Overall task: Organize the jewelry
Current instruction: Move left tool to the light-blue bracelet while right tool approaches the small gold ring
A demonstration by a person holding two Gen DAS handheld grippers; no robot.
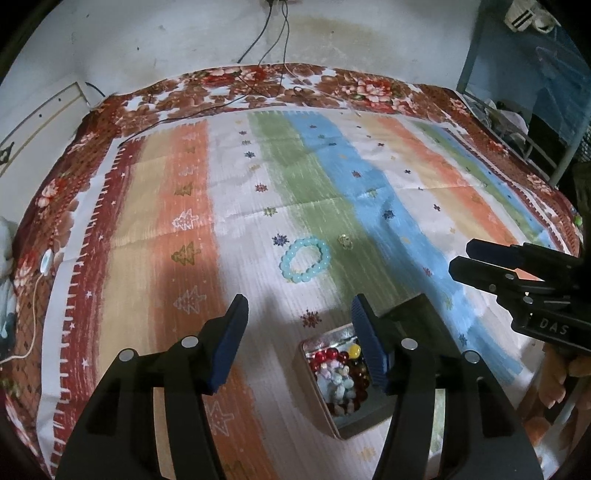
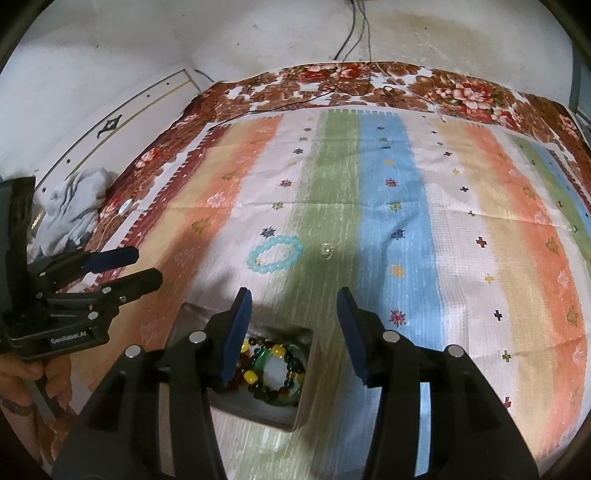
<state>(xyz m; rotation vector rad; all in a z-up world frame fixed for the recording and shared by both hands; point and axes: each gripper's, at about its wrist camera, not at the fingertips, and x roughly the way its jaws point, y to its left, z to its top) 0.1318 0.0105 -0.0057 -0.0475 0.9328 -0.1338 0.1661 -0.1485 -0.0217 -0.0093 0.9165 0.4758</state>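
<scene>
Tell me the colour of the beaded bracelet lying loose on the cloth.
Pale turquoise bracelet, translucent-looking beads; clearest in the left wrist view.

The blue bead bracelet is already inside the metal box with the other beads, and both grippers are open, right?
Not quite. The blue bead bracelet is not in the metal box; it lies on the striped cloth beyond it, as the right wrist view shows. The left gripper and right gripper are open.

Stained white wall behind; striped cloth over floral blanket; cables hanging.
</scene>
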